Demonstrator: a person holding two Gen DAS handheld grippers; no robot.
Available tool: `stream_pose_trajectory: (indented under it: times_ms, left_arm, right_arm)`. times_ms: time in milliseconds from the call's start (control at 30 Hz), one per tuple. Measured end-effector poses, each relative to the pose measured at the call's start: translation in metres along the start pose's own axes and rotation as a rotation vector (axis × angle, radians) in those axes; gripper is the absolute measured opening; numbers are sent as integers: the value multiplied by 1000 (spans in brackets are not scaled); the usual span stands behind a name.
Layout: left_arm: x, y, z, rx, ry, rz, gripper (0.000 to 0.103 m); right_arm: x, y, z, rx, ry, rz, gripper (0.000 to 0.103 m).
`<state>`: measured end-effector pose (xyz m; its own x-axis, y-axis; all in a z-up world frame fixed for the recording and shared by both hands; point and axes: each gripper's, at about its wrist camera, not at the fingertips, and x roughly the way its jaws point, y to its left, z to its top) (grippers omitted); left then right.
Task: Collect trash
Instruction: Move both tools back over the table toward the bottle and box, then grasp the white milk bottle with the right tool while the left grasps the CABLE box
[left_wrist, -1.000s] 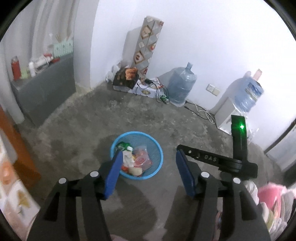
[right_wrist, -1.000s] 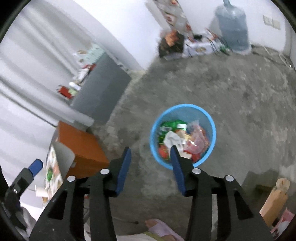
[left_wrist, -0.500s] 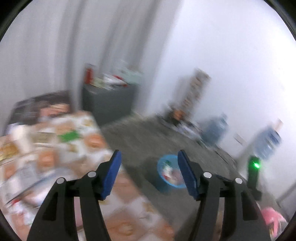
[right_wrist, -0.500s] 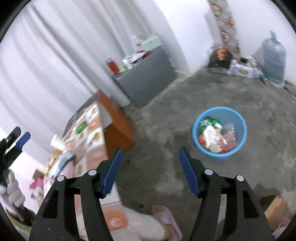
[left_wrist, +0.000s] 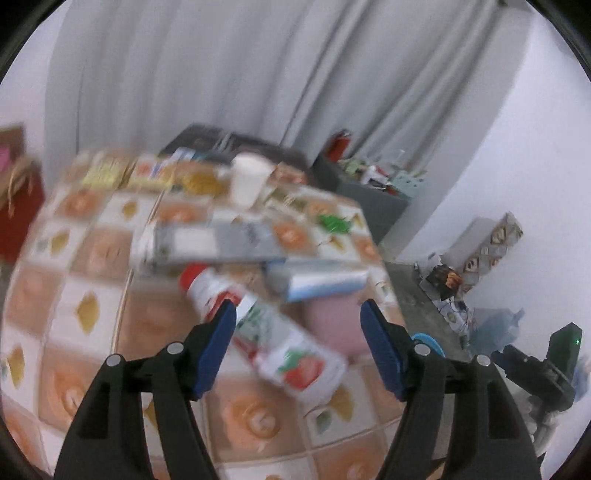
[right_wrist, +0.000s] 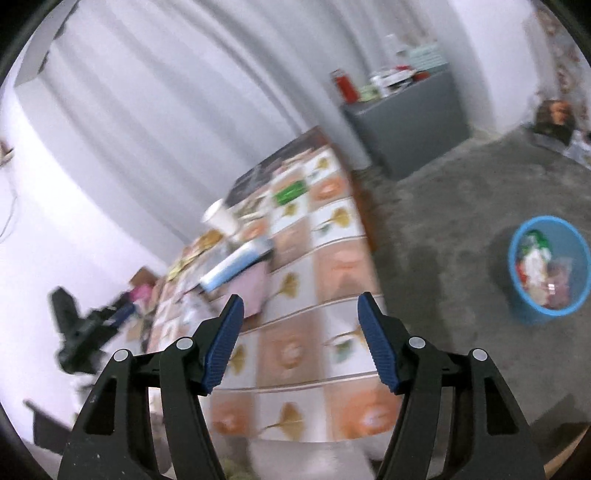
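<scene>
- My left gripper (left_wrist: 297, 343): jaws apart and just been opening further, nothing pinched. Pads clear of the bottle on both sides.
- My right gripper (right_wrist: 299, 339): jaws apart too, after widening a moment ago. Nothing between them, only tabletop behind.
- Landmark = table (left_wrist: 92, 280), patterned cloth, orange and white squares. Both views motion-blurred.
- Left wrist view: plastic bottle (left_wrist: 258, 328) lies on its side on the table's near part, red cap (left_wrist: 194, 275) pointing away, strawberry print on label. It sits between my left fingers in the picture, not gripped.
- Just past the bottle on the table: pink bag (left_wrist: 332, 321), then a blue-grey flat box (left_wrist: 317, 280) and a long grey carton (left_wrist: 207, 243) lying crosswise. Whether they touch, cannot tell through the blur.
- Farther along the table: white paper cup (left_wrist: 247, 181) upright near the far edge, green wrapper (left_wrist: 334, 221) to its right, yellowish packets at the far-left corner.
- Right wrist view: blue trash basket (right_wrist: 548, 269) on the concrete floor, well apart from the table, off its right side, already holding mixed litter.
- Beyond the table: grey cabinet (right_wrist: 406, 125) against the curtain, red flask (right_wrist: 345, 86) and clutter on top.
</scene>
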<state>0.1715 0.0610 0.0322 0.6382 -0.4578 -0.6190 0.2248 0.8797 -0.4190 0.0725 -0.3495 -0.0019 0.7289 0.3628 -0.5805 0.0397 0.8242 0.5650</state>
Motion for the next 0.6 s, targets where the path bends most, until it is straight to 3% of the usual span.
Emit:
stream_pose_trajectory:
  times_ms: [300,600]
  left_arm:
    - [8,42,-25,-64,46,27,68]
    - [6,68,-26,-77,41,12,68]
  right_arm:
    - [46,67,-13,-184,107,81,61]
    - [114,135,-26,-389,247,84,62]
